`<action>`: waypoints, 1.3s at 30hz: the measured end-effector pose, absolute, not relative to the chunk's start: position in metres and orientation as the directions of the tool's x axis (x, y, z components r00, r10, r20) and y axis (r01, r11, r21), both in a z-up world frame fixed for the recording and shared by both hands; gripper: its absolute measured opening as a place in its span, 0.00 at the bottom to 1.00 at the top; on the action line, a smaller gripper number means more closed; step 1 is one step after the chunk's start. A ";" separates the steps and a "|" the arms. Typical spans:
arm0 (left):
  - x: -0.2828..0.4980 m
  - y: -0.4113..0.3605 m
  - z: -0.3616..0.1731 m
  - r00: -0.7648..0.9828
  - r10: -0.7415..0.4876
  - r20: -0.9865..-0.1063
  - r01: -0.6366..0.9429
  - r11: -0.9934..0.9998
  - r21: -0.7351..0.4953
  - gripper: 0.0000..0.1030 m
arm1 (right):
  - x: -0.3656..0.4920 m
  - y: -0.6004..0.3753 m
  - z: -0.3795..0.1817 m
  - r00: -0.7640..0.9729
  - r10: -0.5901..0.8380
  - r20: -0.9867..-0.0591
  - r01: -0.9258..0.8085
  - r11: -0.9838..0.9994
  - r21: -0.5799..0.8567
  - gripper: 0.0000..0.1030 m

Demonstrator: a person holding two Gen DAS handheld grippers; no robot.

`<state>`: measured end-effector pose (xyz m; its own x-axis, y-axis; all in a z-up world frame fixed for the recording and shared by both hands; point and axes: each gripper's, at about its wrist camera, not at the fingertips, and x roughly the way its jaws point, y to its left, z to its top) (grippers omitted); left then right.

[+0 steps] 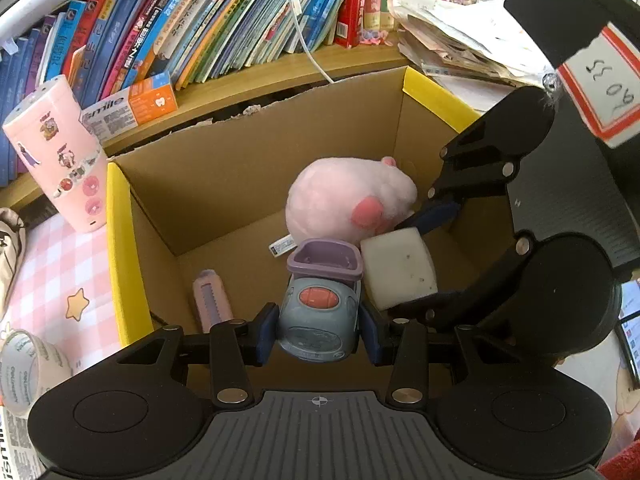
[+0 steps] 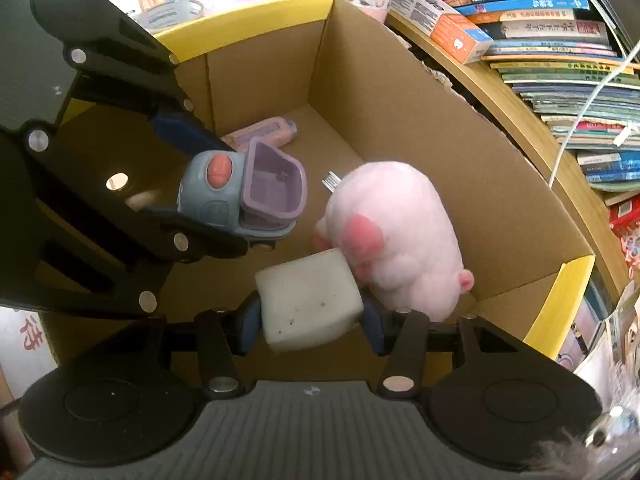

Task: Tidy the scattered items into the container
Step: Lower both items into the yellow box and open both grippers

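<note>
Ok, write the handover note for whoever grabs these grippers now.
Left gripper: shut on the toy truck, held over the box.
Right gripper: shut on the sponge, also over the box.
Already in the box: plush and pink case.
Left: release truck and sponge inside. A tape roll lies outside the box; check whether it goes in.

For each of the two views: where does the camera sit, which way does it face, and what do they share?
Left wrist: on the left gripper, facing steeply down into the cardboard box; its fingers clamp the toy truck; the right gripper shows at right.
Right wrist: on the right gripper, also facing down into the box, clamping the white foam block; the left gripper enters at left.
Shared: box, truck, block, pink plush, pink utility knife.
</note>
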<state>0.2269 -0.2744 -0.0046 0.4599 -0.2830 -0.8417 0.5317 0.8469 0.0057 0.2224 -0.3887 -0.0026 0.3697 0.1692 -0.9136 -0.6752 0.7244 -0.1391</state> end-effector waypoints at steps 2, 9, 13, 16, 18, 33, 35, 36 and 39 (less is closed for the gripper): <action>0.228 -0.275 -0.005 0.461 -0.278 -0.843 0.529 0.849 0.009 0.41 | 0.221 -0.388 -0.002 0.374 0.171 -0.911 -0.674 0.725 -0.141 0.48; 0.227 -0.275 -0.005 0.476 -0.274 -0.836 0.519 0.855 0.015 0.41 | 0.223 -0.388 -0.003 0.380 0.175 -0.908 -0.671 0.728 -0.140 0.48; 0.223 -0.273 -0.001 0.507 -0.274 -0.817 0.514 0.857 0.032 0.48 | 0.223 -0.389 0.000 0.401 0.180 -0.898 -0.661 0.735 -0.148 0.62; 0.220 -0.271 0.003 0.518 -0.284 -0.807 0.516 0.856 0.030 0.49 | 0.223 -0.390 0.002 0.419 0.182 -0.890 -0.651 0.744 -0.155 0.71; 0.217 -0.269 0.007 0.528 -0.289 -0.799 0.511 0.859 0.027 0.50 | 0.222 -0.391 0.005 0.427 0.189 -0.884 -0.645 0.749 -0.152 0.73; 0.160 -0.236 0.057 0.684 -0.304 -0.663 0.414 0.910 0.009 0.78 | 0.181 -0.412 0.068 0.567 0.334 -0.752 -0.579 0.812 -0.076 0.77; 0.151 -0.231 0.062 0.713 -0.300 -0.633 0.393 0.919 0.008 0.83 | 0.172 -0.412 0.077 0.591 0.357 -0.723 -0.573 0.817 -0.065 0.77; 0.146 -0.228 0.066 0.732 -0.294 -0.615 0.382 0.924 0.012 0.84 | 0.167 -0.412 0.082 0.603 0.370 -0.707 -0.572 0.818 -0.060 0.77; 0.131 -0.219 0.075 0.780 -0.291 -0.554 0.359 0.933 0.016 0.87 | 0.150 -0.409 0.095 0.629 0.412 -0.660 -0.578 0.815 -0.043 0.77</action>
<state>0.1315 -0.2191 0.0752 0.7804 -0.2906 -0.5536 0.3591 0.9332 0.0164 0.1498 -0.4091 0.0952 0.6286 0.4115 -0.6599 -0.5784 0.8146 -0.0429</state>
